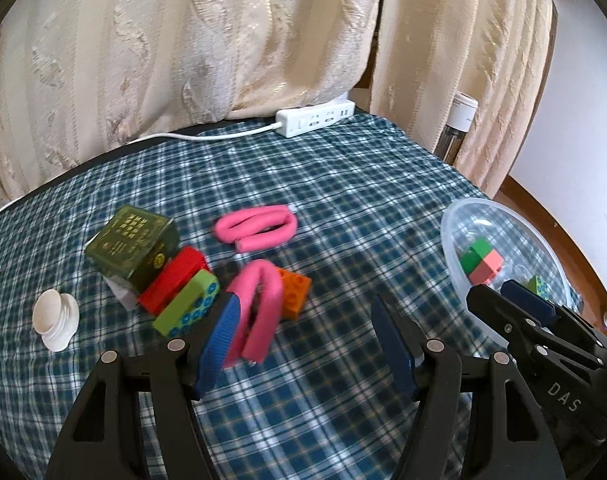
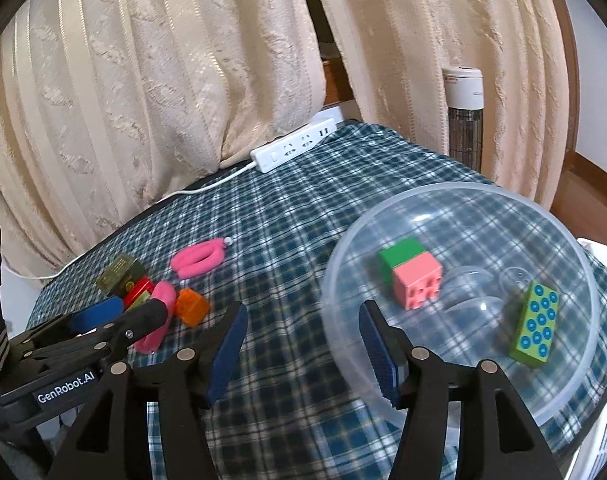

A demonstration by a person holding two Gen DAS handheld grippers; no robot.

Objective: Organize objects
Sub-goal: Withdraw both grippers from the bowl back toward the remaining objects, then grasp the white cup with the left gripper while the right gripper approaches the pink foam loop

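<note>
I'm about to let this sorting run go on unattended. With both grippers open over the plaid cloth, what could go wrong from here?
1. The pile is tight: the pink tube leans on the orange brick, so a grab by the left gripper may drag both.
2. The bowl sits near the table edge; the right gripper could nudge it off.
3. The green box rests tilted on other pieces and may topple.

Cream curtains [image 1: 183, 60] hang behind the plaid-covered table [image 1: 363, 200]; white wall [image 1: 583, 120] at right.
</note>
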